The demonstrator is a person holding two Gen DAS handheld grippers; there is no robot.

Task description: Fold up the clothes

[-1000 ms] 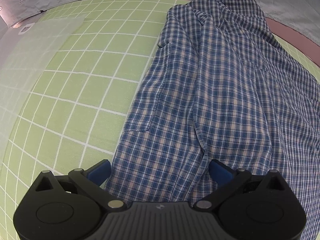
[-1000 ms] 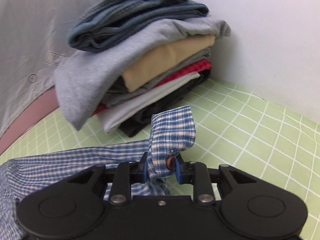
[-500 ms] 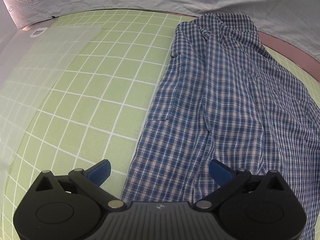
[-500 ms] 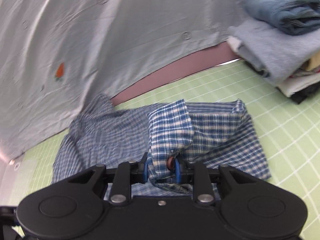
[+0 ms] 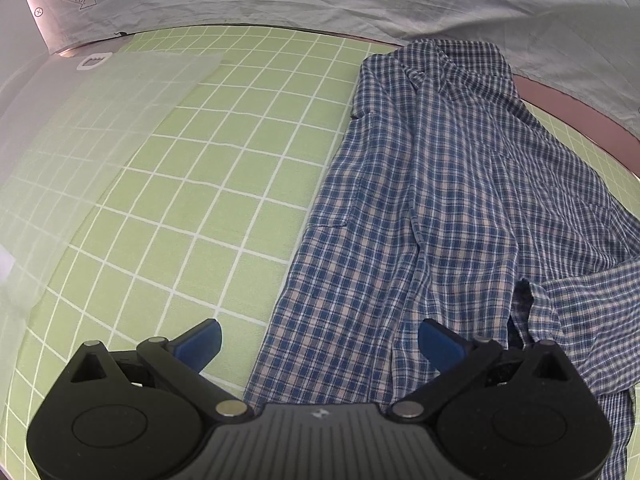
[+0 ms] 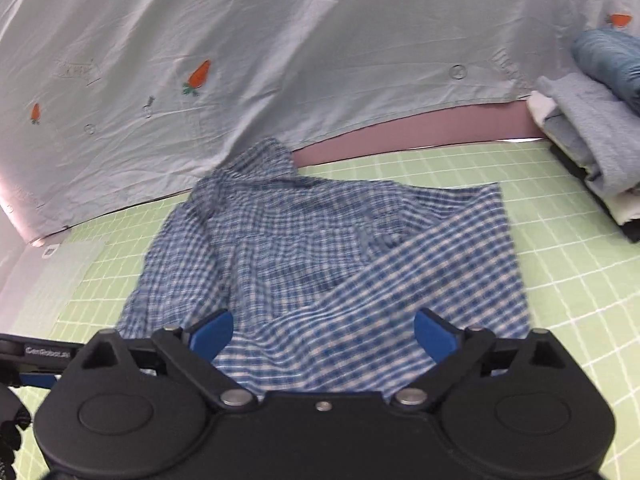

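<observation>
A blue and white checked shirt lies on the green gridded mat, collar toward the far edge. My left gripper stands open over the shirt's near left hem, nothing between its blue pads. In the right wrist view the same shirt is spread out, with its sleeve laid diagonally across the front. Above the sleeve's near end my right gripper is open. In the left wrist view that sleeve crosses the shirt's right side.
A stack of folded clothes stands at the mat's far right. A pale sheet with carrot prints hangs behind the mat. A translucent plastic sheet covers the mat's left part. The left gripper's body shows at the lower left.
My right gripper swung from the clothes stack toward the shirt, carried the sleeve cuff over the front and opened, letting it go. The left gripper drew back slightly, still open.
</observation>
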